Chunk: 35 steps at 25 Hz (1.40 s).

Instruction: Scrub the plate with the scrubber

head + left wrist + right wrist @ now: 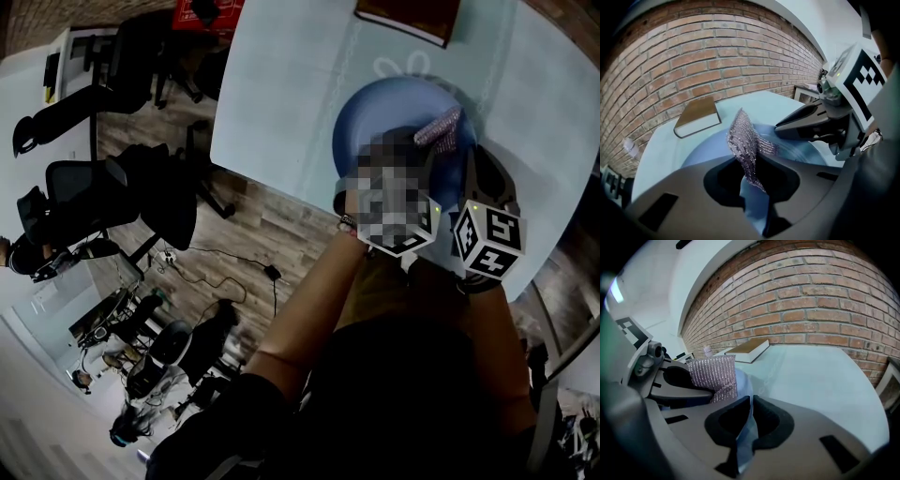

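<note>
We find the left gripper [752, 176] pinching the mesh scrubber [744, 138] above the blue plate [380, 108] on the pale table [281, 94]. The right gripper [749, 416] clamps the plate's near rim. Risk, in our judgement: scrubbing pressure could twist the rim from that narrow hold, or drag the scrubber loose. No legible writing or brand found.

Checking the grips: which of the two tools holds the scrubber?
The left tool: its jaws are shut on the silvery mesh scrubber, which sticks up above them. The right tool instead pinches the rim of the blue plate.
</note>
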{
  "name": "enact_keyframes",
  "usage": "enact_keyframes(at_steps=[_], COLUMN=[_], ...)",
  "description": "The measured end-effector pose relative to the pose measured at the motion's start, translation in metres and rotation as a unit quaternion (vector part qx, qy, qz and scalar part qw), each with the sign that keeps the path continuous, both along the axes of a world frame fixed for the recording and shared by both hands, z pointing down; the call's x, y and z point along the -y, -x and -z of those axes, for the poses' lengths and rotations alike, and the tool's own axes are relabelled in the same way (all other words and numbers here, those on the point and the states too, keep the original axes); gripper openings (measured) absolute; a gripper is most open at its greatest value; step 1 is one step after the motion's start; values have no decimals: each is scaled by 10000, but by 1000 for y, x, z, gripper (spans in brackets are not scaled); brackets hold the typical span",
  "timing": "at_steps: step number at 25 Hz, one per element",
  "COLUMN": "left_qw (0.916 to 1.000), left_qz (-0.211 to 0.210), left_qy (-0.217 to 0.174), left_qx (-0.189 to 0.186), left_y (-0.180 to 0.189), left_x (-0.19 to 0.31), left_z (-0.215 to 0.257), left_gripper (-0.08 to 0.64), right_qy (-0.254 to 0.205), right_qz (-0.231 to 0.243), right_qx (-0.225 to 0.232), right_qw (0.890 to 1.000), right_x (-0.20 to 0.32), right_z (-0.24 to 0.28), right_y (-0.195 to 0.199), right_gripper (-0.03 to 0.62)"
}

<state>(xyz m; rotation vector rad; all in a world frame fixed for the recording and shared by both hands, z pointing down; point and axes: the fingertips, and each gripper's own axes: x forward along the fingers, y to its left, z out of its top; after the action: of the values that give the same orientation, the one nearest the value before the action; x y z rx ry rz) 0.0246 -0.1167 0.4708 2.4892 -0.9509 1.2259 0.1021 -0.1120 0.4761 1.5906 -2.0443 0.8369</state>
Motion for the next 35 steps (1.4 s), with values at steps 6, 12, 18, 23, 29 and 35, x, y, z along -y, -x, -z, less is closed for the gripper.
enact_keyframes(at_steps=[6, 12, 18, 23, 29, 35], left_qw=[9995, 9973, 9945, 9931, 9932, 9948], left_qz=[169, 469, 737, 780, 705, 520], left_qy=[-209, -377, -402, -351, -158, 63], left_qx=[188, 421, 633, 804, 915, 873], left_y=[14, 39, 71, 91, 102, 100], left_x=[23, 40, 42, 29, 0, -32], left_z=[0, 0, 2, -3, -1, -2], left_gripper=[78, 78, 78, 77, 77, 77], right_qy=[20, -6, -1, 0, -36, -43], right_qz=[28, 15, 19, 17, -15, -39], right_qx=[4, -7, -15, -27, -57, -84], right_qw=[10000, 10000, 10000, 10000, 10000, 9999], right_x=[0, 0, -1, 0, -1, -1], right_z=[0, -1, 1, -3, -2, -3], right_y=[2, -2, -2, -1, -2, -1], right_gripper=[48, 48, 48, 48, 48, 48])
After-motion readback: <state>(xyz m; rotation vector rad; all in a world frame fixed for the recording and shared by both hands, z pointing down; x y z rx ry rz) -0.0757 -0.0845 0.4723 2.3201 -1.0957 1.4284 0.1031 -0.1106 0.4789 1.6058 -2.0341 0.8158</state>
